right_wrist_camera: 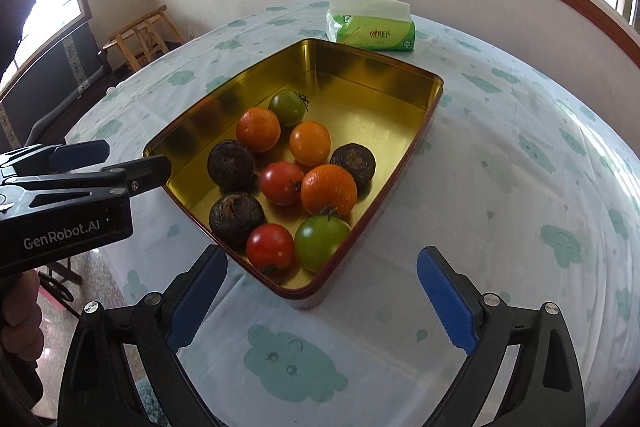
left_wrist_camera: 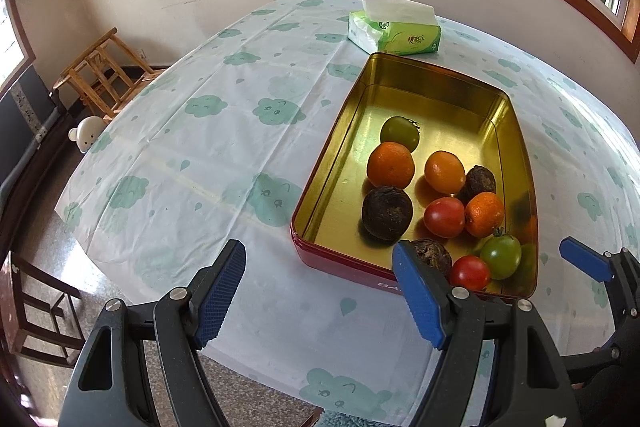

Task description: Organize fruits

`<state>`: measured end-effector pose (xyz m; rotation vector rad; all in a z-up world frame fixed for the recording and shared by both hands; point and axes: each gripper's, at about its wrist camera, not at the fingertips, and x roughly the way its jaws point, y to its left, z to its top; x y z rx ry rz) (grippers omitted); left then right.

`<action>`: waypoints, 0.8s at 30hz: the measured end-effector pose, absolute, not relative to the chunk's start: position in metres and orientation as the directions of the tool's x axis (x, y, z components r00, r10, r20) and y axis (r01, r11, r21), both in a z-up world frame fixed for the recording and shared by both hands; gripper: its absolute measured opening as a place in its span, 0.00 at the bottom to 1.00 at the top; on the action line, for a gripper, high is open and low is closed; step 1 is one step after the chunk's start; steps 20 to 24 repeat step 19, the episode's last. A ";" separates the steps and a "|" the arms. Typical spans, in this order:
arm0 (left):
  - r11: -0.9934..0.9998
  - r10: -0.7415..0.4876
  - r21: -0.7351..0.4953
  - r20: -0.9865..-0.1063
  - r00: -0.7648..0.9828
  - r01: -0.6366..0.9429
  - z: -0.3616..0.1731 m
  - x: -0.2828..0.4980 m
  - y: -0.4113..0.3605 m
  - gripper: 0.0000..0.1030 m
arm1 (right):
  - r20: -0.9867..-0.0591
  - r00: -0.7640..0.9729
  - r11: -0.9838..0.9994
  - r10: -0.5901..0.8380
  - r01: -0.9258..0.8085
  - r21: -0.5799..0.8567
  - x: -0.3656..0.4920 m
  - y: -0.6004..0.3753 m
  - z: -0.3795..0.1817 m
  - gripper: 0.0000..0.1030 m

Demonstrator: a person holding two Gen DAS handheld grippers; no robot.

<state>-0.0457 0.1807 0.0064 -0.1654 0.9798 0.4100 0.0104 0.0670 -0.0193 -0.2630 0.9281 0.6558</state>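
Both tongs stand apart with nothing between them: the left tongs (left_wrist_camera: pixel 320 291) at the bottom of the left wrist view, the right tongs (right_wrist_camera: pixel 320 299) at the bottom of the right wrist view. Just beyond, mid-frame, the gold-lined tin (right_wrist_camera: pixel 360 87) sits on the desk (right_wrist_camera: pixel 520 155), holding oranges, tomatoes and dark brown fruits. A tissue pack (right_wrist_camera: pixel 370 27) lies behind it, upper centre.
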 end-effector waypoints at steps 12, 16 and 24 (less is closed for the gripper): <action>0.929 0.252 0.061 -0.827 0.503 -0.365 0.010 -0.042 0.160 0.71 | -0.808 0.418 0.785 0.415 -0.614 0.086 0.012 0.059 -0.019 0.93; 0.934 0.234 0.048 -0.831 0.505 -0.353 0.010 -0.041 0.157 0.71 | -0.808 0.415 0.787 0.418 -0.609 0.094 0.012 0.057 -0.019 0.93; 0.938 0.225 0.044 -0.833 0.506 -0.345 0.011 -0.041 0.154 0.71 | -0.807 0.415 0.787 0.420 -0.610 0.096 0.012 0.056 -0.018 0.93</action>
